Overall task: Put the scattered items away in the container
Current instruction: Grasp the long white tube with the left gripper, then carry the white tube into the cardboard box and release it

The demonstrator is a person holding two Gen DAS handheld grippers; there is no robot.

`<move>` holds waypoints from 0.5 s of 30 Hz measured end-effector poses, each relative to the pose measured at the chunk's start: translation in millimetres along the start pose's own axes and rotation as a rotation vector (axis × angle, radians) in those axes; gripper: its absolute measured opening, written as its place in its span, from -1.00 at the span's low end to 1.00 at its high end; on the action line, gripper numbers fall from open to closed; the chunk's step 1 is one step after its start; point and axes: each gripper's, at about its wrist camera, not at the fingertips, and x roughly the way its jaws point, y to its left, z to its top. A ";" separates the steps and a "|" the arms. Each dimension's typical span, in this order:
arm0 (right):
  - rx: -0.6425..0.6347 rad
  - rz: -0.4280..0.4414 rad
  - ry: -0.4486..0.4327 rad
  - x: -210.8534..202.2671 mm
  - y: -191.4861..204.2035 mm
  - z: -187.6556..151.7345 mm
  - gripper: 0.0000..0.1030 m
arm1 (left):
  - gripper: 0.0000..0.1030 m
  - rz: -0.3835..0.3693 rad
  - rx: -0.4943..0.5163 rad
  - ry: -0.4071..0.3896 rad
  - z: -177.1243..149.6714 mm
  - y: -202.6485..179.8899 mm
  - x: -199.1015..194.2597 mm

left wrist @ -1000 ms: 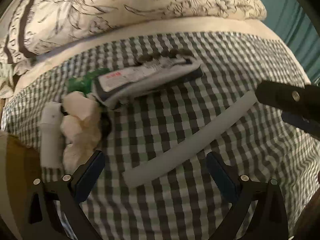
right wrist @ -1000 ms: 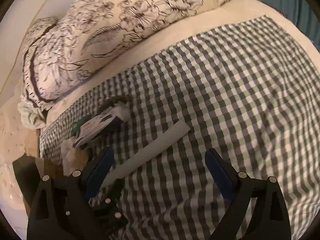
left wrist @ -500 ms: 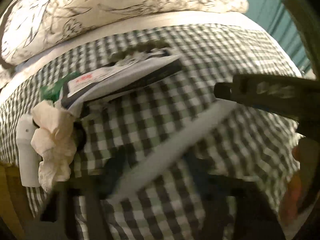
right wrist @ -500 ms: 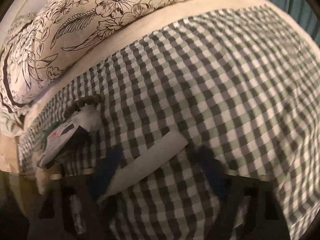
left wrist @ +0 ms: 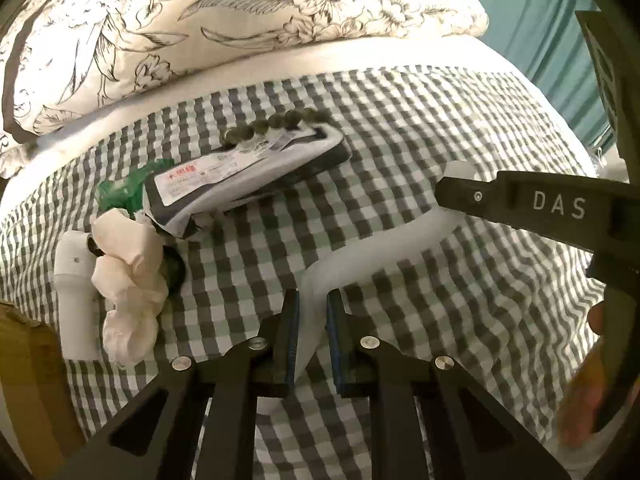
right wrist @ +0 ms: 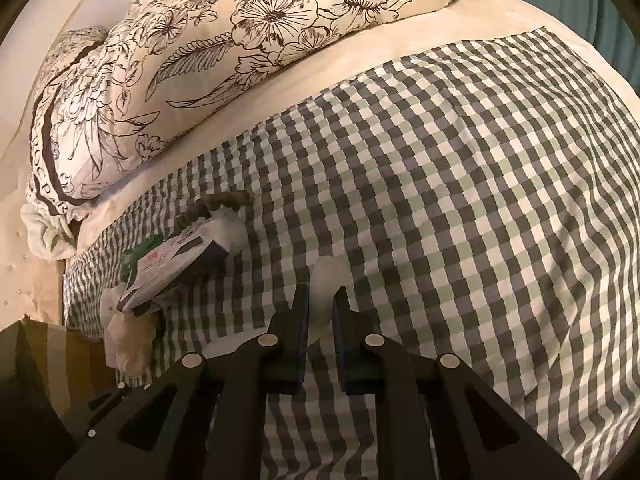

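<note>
A long white foam tube [left wrist: 376, 248] lies across the checked cloth [left wrist: 400, 120]. My left gripper [left wrist: 312, 300] is shut on its near end. My right gripper [right wrist: 320, 296] is shut on its far end [right wrist: 326, 284], and its arm [left wrist: 532, 208] shows at the right of the left wrist view. A white and dark packet [left wrist: 244, 176] lies at the left, with a string of dark beads [left wrist: 272, 124] behind it, green plastic [left wrist: 124, 188], crumpled tissue [left wrist: 128, 276] and a short white pipe [left wrist: 74, 292] beside it. The packet also shows in the right wrist view [right wrist: 172, 264].
A floral pillow [left wrist: 200, 20] lies behind the cloth. A brown cardboard edge [left wrist: 24, 360] stands at the lower left; it also shows in the right wrist view [right wrist: 44, 352]. A teal curtain [left wrist: 552, 32] hangs at the far right.
Both grippers were open a second ago and have closed on the two ends of the tube. The tube now bends between them.
</note>
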 end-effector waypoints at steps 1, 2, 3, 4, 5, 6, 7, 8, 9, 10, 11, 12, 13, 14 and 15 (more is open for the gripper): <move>0.000 0.003 -0.002 -1.9 0.7 -0.1 -0.79 | -0.74 0.009 0.000 -0.006 1.1 -1.4 -2.7; 0.000 0.002 -0.008 -5.0 0.8 -0.3 -0.79 | -0.74 -0.002 -0.003 -0.003 0.0 -2.7 -5.9; 0.000 0.004 -0.015 -9.0 1.3 -1.1 -0.79 | -0.74 -0.004 -0.004 -0.003 1.1 -3.2 -6.3; 0.000 0.007 -0.019 -12.8 1.7 -1.3 -0.79 | -0.74 0.001 -0.005 -0.010 0.9 -4.5 -8.3; -0.001 0.006 -0.026 -17.3 1.7 -1.8 -0.79 | -0.74 -0.009 -0.002 -0.008 -1.2 -5.5 -12.3; -0.004 0.007 -0.032 -22.1 2.5 -2.7 -0.79 | -0.74 0.004 0.000 -0.022 -3.1 -6.9 -17.8; -0.008 0.008 -0.035 -26.0 3.5 -3.6 -0.79 | -0.74 0.001 0.001 -0.023 0.1 -9.8 -17.0; -0.012 0.008 -0.041 -30.3 4.6 -4.6 -0.79 | -0.74 -0.003 0.002 -0.020 0.3 -11.2 -19.4; -0.014 0.011 -0.046 -34.9 5.6 -5.7 -0.79 | -0.74 0.006 0.003 -0.028 -0.6 -12.1 -23.8; -0.014 0.014 -0.050 -39.4 6.6 -6.8 -0.79 | -0.74 0.002 0.003 -0.029 -2.0 -12.5 -28.0; -0.016 0.016 -0.058 -44.6 8.3 -8.1 -0.79 | -0.74 0.008 0.000 -0.039 -3.0 -12.8 -33.6; -0.021 0.020 -0.063 -49.5 11.0 -8.9 -0.79 | -0.74 0.007 -0.003 -0.044 -2.8 -13.3 -36.1; -0.027 0.022 -0.067 -54.3 13.8 -10.1 -0.79 | -0.74 0.010 -0.007 -0.047 -1.0 -14.1 -38.2; -0.033 0.024 -0.070 -59.7 16.4 -11.9 -0.79 | -0.74 0.013 -0.014 -0.053 -1.5 -13.3 -43.7; -0.040 0.027 -0.068 -65.3 19.0 -14.3 -0.79 | -0.74 0.012 -0.018 -0.053 -2.9 -12.3 -49.0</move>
